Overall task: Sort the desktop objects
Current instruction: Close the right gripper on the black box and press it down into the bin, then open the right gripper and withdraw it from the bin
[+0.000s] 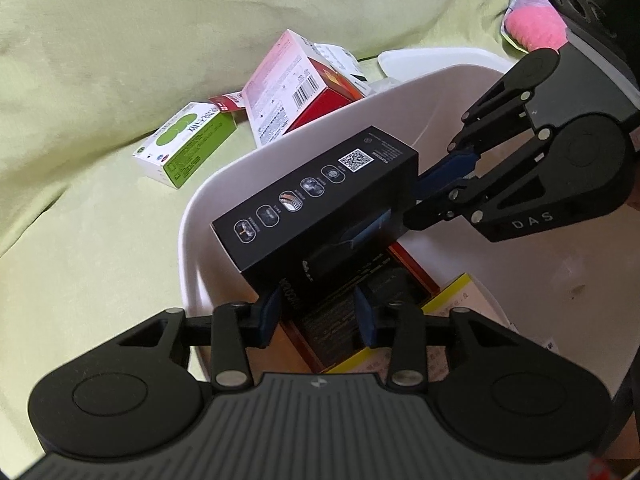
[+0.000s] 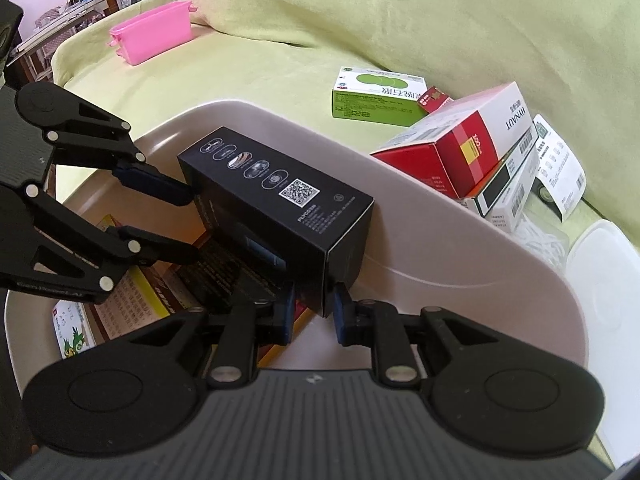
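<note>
The black box (image 2: pixel 280 208) is being gripped at one end by the right hand-held gripper (image 2: pixel 312 312) and at the other by the left hand-held gripper (image 2: pixel 192 220), above the white bin (image 2: pixel 460 240); boxes beneath are being largely hidden.

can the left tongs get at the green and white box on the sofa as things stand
Probably not yet: the left tongs are over the white tub, closed on the black box. The green and white box lies uncovered beyond the rim, so letting go first should free the way.
</note>
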Available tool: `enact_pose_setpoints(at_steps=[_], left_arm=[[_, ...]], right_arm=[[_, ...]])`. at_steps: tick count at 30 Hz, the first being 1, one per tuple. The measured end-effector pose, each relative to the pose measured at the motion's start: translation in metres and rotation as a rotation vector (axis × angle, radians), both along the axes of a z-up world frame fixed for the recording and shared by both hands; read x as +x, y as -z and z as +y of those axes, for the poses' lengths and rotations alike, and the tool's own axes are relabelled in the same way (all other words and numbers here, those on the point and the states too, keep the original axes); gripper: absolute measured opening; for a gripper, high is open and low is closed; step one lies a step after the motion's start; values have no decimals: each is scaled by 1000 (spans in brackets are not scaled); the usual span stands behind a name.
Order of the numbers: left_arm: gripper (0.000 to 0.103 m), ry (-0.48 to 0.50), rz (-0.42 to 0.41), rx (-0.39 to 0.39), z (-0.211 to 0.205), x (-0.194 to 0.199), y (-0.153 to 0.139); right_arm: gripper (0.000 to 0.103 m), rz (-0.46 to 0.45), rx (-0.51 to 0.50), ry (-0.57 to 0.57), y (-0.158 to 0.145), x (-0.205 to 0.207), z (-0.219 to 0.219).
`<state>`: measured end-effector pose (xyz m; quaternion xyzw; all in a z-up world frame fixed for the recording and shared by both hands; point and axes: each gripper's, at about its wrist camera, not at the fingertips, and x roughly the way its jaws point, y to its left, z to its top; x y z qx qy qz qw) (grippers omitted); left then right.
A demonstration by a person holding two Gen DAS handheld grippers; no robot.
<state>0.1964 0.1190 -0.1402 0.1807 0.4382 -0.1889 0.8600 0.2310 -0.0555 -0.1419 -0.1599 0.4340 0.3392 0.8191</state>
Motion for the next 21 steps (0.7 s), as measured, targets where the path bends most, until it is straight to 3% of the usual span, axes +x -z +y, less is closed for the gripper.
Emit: enact_pose_setpoints(at_steps=[12,21], left_arm=[[45,-42,-10,-3,-1,-9,-8],[53,-136,-29,-66,-3,-41,-38]], right_arm=[[18,2,24,55,-7,-9,-12],[37,-30,99,154,-40,-45,-31]])
